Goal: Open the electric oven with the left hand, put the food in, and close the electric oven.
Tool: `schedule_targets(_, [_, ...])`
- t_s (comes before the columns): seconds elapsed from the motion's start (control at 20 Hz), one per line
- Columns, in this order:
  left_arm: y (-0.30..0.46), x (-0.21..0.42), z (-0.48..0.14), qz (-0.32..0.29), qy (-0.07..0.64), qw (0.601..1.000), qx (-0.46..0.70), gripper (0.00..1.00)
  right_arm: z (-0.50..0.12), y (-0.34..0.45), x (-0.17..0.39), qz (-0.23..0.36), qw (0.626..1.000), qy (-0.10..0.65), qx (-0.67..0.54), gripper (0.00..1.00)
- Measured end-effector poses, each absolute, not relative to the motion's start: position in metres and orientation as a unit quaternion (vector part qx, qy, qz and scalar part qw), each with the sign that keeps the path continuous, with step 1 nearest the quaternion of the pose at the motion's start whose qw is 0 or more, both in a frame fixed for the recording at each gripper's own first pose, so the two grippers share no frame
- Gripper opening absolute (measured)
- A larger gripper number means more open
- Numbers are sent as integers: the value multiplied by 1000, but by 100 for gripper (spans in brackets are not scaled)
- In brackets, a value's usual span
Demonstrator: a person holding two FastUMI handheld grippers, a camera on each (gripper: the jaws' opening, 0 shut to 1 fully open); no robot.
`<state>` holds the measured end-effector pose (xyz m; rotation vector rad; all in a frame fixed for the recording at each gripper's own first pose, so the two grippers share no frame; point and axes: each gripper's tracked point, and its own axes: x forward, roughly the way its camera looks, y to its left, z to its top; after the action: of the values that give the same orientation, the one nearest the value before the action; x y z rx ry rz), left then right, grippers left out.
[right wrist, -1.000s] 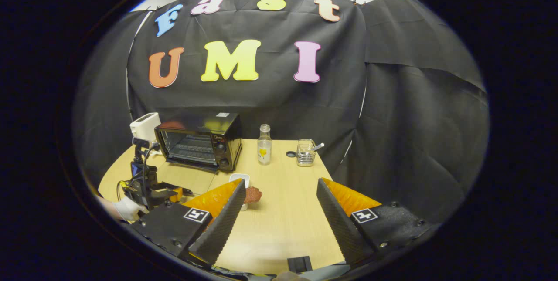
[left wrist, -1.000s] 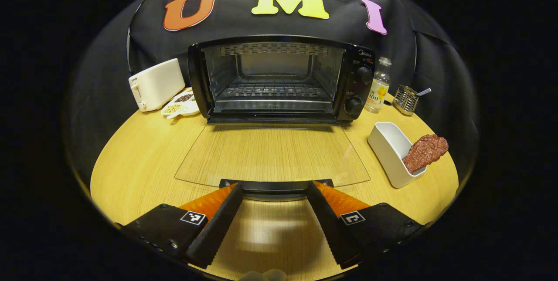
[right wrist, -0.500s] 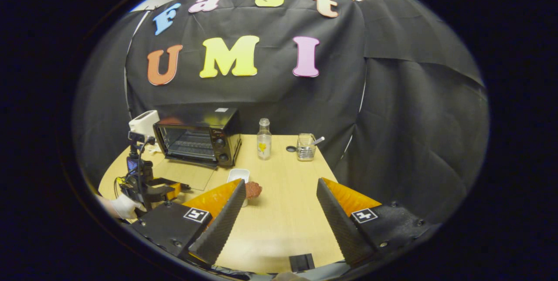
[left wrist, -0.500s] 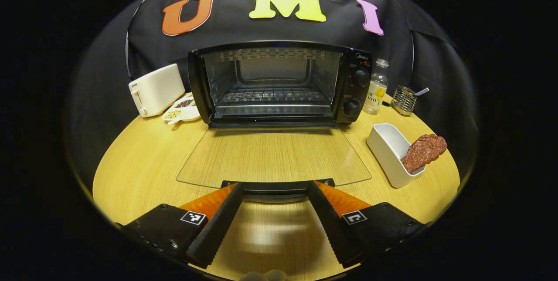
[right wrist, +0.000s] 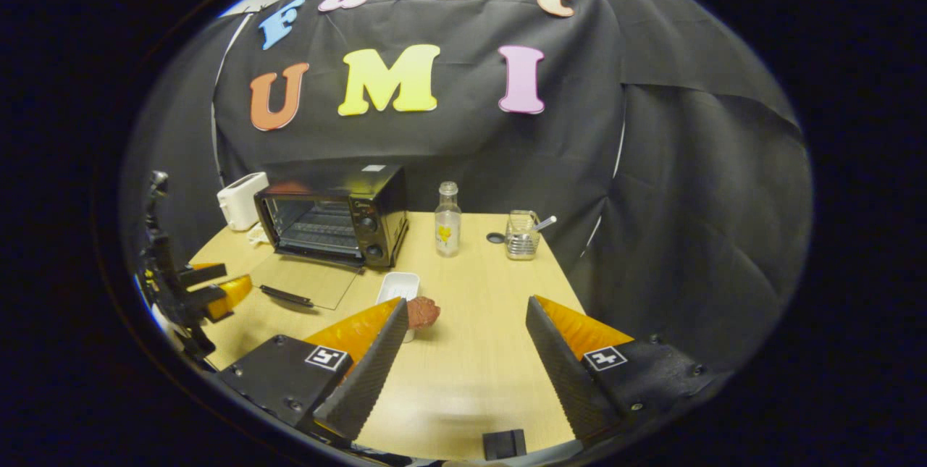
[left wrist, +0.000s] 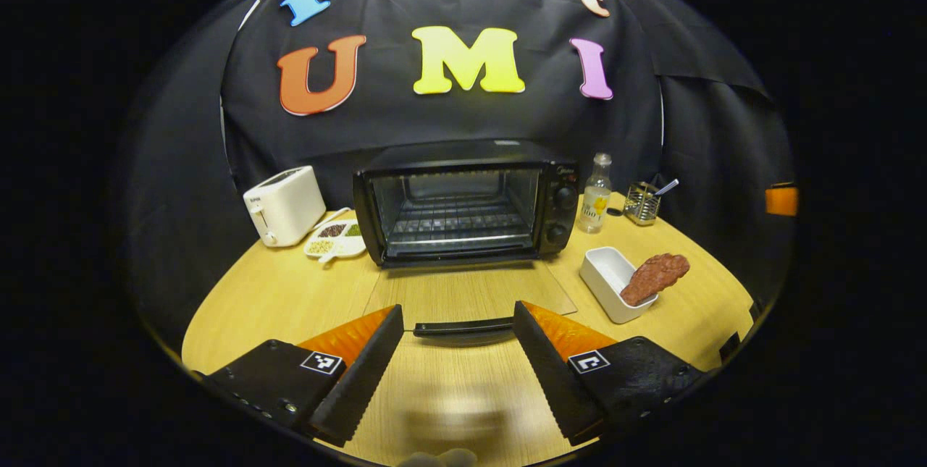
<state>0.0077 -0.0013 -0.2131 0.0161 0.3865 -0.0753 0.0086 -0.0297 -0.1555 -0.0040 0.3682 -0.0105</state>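
Left gripper cut off at frame edge; bottle label too small.

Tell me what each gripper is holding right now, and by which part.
Nothing is held. The left gripper is open, back from the oven door handle; the right gripper is open above the table.

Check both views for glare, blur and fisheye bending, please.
Left gripper view: the table edge bows strongly; the glass oven door lies flat and clear, showing wood grain through it; soft blur near the bottom between the fingers. Right gripper view: sharp, the oven small, its top faintly reflective.
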Motion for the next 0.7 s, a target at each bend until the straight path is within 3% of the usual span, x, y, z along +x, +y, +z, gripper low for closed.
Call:
schedule_targets(0.35, [6,-27,-124,-11,145,989,-9,97,-219,-7,74,72,960,263,56,99])
schedule_targets(0.7, [8,-52,-90,50,141,989,8,97,-284,20,127,163,909,363,127,77])
